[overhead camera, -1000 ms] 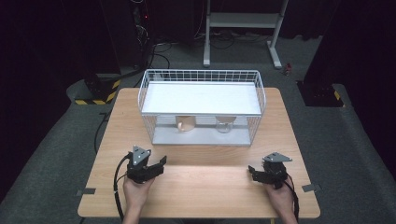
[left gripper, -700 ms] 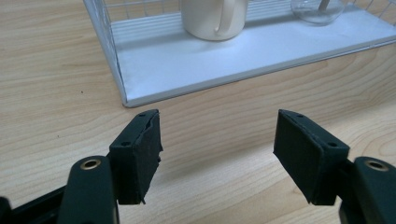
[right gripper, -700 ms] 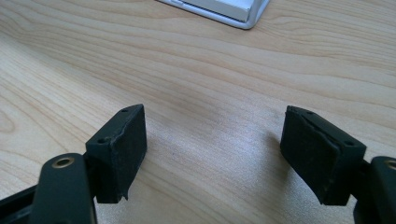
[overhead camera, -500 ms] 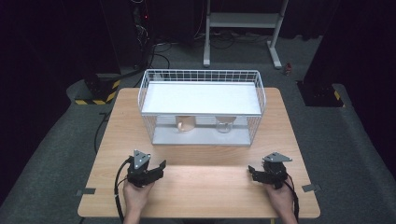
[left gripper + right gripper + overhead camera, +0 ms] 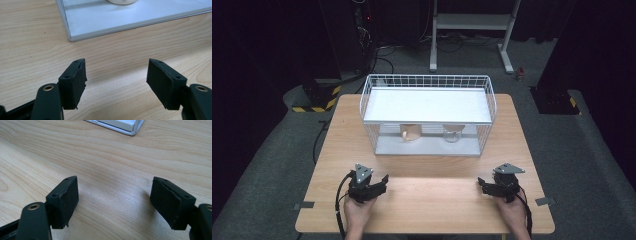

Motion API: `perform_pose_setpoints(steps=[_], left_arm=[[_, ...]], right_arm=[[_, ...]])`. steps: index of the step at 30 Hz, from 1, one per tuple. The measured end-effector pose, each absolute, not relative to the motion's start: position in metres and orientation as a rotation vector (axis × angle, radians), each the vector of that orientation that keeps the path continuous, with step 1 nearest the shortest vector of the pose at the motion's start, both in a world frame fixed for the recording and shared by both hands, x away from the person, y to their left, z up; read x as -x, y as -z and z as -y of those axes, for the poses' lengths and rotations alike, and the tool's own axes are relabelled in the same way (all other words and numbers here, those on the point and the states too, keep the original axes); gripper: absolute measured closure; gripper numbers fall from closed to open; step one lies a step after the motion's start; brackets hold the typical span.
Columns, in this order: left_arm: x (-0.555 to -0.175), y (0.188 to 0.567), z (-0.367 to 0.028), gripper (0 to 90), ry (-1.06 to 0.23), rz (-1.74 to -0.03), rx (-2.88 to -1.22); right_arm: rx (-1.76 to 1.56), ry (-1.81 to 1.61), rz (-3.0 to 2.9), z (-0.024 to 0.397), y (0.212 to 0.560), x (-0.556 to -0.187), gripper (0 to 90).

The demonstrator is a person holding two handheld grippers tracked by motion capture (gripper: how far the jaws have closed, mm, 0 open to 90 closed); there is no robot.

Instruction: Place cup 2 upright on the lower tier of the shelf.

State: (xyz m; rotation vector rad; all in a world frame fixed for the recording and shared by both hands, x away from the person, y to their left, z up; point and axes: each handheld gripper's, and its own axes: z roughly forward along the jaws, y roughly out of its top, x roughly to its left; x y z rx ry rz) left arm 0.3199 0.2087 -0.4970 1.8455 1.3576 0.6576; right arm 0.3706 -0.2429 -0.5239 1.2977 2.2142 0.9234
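Both claws, the left gripper (image 5: 383, 181) and right gripper (image 5: 482, 183), are held spread and empty at the table's (image 5: 432, 200) near edge. Two cups (image 5: 412, 132) sit under the wire rack's (image 5: 428, 106) shelf; a low, level reach is advised.

No readable text, label or number anywhere.
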Motion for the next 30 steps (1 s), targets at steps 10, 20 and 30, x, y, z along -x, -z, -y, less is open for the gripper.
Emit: perform_pose_setpoints(steps=[10,20,30], left_arm=[[-0.325,0.505,-0.21,32.3,-0.648,-1.383,-1.841],[-0.334,0.513,-0.207,32.5,-0.674,-1.405,-1.867],[-0.34,0.519,-0.208,32.7,-0.682,-1.43,-1.876]], right_arm=[[-1.298,-0.923,-2.214,0.243,0.524,-0.371,22.9],[-1.298,-0.923,-2.214,0.243,0.524,-0.371,22.9],[-1.297,-0.923,-2.214,0.243,0.524,-0.371,22.9]])
